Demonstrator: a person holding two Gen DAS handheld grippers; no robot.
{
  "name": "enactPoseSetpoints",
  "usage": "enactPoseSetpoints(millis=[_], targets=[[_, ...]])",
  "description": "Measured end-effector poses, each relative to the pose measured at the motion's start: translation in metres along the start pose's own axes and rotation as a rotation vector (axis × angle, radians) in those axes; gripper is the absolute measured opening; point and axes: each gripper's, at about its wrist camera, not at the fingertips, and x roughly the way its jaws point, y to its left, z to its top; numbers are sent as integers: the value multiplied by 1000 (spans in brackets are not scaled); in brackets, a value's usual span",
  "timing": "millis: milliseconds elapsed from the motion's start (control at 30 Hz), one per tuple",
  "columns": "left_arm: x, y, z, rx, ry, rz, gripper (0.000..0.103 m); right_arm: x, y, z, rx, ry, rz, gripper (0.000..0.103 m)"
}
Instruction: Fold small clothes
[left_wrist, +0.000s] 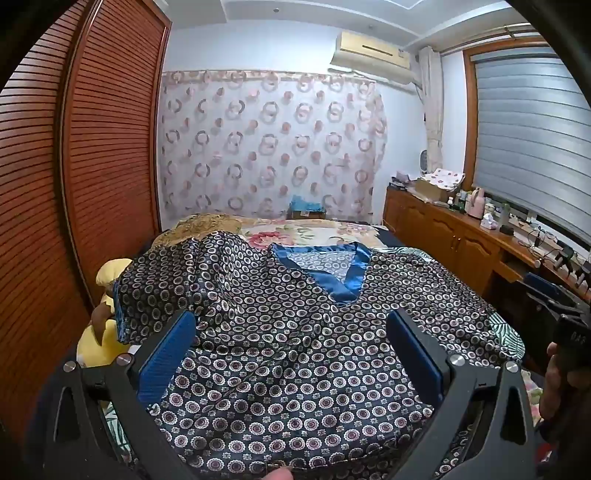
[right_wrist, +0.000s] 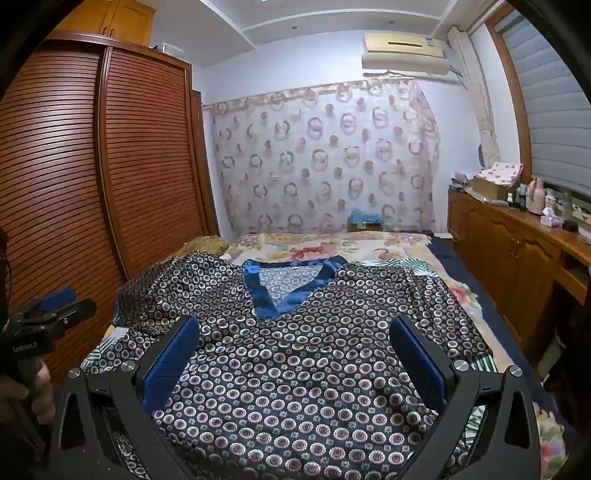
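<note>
A dark navy top (left_wrist: 280, 369) printed with small rings lies spread face up on the bed, its blue satin V-neck (left_wrist: 343, 280) pointing toward me. Its left sleeve (left_wrist: 159, 280) is rumpled over the bed's edge. My left gripper (left_wrist: 291, 321) hovers above the lower half of the top, open, with nothing pinched between the blue pads (left_wrist: 166, 354). In the right wrist view the same top (right_wrist: 295, 380) and V-neck (right_wrist: 284, 295) fill the middle. My right gripper (right_wrist: 295, 328) is also open over the top, holding nothing. The left gripper (right_wrist: 55, 306) shows at the left edge.
A floral bedspread (right_wrist: 332, 247) covers the bed. Slatted wooden wardrobe doors (left_wrist: 110, 147) stand close on the left. A wooden sideboard (right_wrist: 517, 251) with bottles and boxes runs along the right. A yellow plush toy (left_wrist: 103, 332) lies at the bed's left edge. A patterned curtain (left_wrist: 273, 147) hangs behind.
</note>
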Motion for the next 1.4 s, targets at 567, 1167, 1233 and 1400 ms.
enactPoseSetpoints(millis=[567,1167,1233,1400], targets=[[-2,-3,-1,34,-12,24,103,-1,0,-1,1,5,2,103],[-3,-6,0,39,-14,25,103,-3,-1,-2,-2,6,-4,103],[-3,-6,0,40,-15,26,103,-3,-1,-1,-2,6,-3,103],[-4,-7,0,41,-17,27,103,-3,-1,-1,-3,6,-5,103]])
